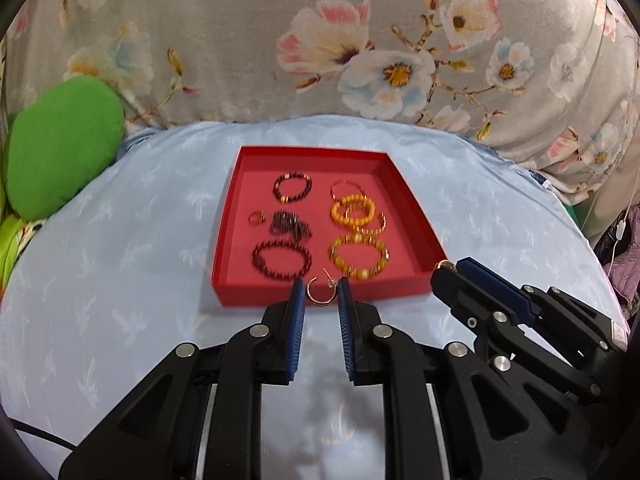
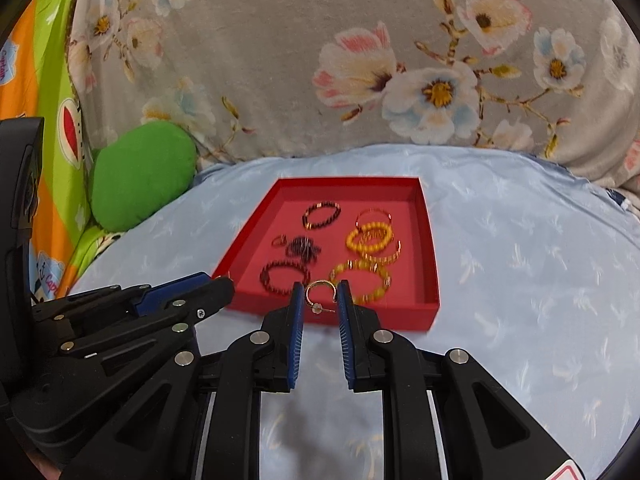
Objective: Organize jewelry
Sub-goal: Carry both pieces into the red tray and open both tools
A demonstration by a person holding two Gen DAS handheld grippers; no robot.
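Left gripper point(image 1: 320, 294) pinches a hoop earring point(image 1: 319, 295); right gripper point(image 2: 320, 298) pinches another hoop point(image 2: 320, 294), blurred, hiding the red tray's point(image 2: 430, 240) near edge.

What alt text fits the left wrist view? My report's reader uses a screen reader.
The left gripper holds a small hoop earring just before a red tray of dark and yellow bead bracelets on pale blue bedding. The right gripper at right holds another earring.

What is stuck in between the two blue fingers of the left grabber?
A small gold hoop earring with a post, pinched at the left gripper's fingertips, shown in the left wrist view.
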